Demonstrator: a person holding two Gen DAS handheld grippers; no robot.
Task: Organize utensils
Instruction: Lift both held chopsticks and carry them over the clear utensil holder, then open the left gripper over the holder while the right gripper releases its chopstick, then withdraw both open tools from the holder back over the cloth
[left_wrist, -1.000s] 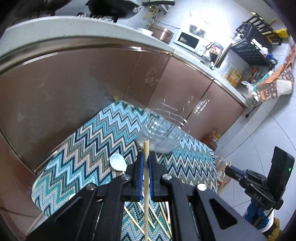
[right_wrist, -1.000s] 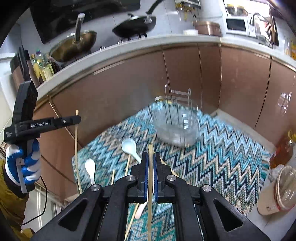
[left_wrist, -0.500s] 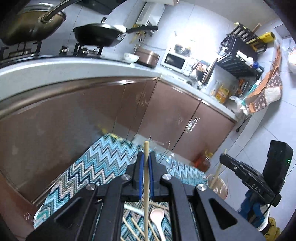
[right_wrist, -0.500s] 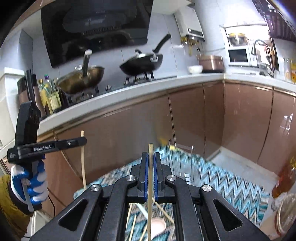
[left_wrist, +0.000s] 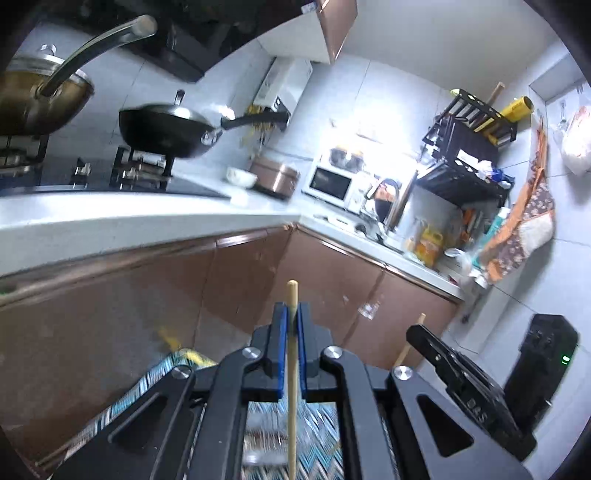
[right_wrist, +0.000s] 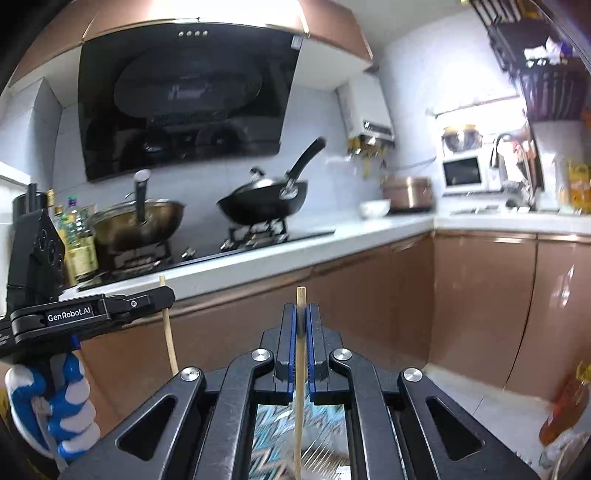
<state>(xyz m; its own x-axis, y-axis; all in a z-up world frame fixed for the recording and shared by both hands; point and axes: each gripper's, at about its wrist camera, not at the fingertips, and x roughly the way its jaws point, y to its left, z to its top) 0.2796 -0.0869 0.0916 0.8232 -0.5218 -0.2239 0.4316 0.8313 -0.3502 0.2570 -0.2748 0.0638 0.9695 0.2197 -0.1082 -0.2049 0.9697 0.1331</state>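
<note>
My left gripper (left_wrist: 291, 314) is shut on a wooden chopstick (left_wrist: 292, 384) that stands upright between its blue pads, its tip poking just above them. My right gripper (right_wrist: 301, 314) is shut on a second wooden chopstick (right_wrist: 300, 387), also upright. Each gripper shows in the other's view: the right gripper (left_wrist: 417, 332) at the lower right with its chopstick (left_wrist: 406, 347), the left gripper (right_wrist: 162, 297) at the left with its chopstick (right_wrist: 168, 332). Both are raised high. The zigzag mat (left_wrist: 166, 373) shows only in slivers below; the clear utensil holder is blurred beneath the fingers.
Brown cabinet doors (right_wrist: 480, 295) and a white countertop (left_wrist: 110, 225) fill the view ahead. A black wok (right_wrist: 266, 203) and a brass pot (right_wrist: 140, 221) sit on the stove. A microwave (left_wrist: 332, 182) stands further along. An oil bottle (right_wrist: 565, 410) stands at the lower right.
Both grippers have lifted and tilted upward with their chopsticks. The mat, spoons and clear holder have dropped almost out of view; the stove, hood and upper wall now fill the frames.
</note>
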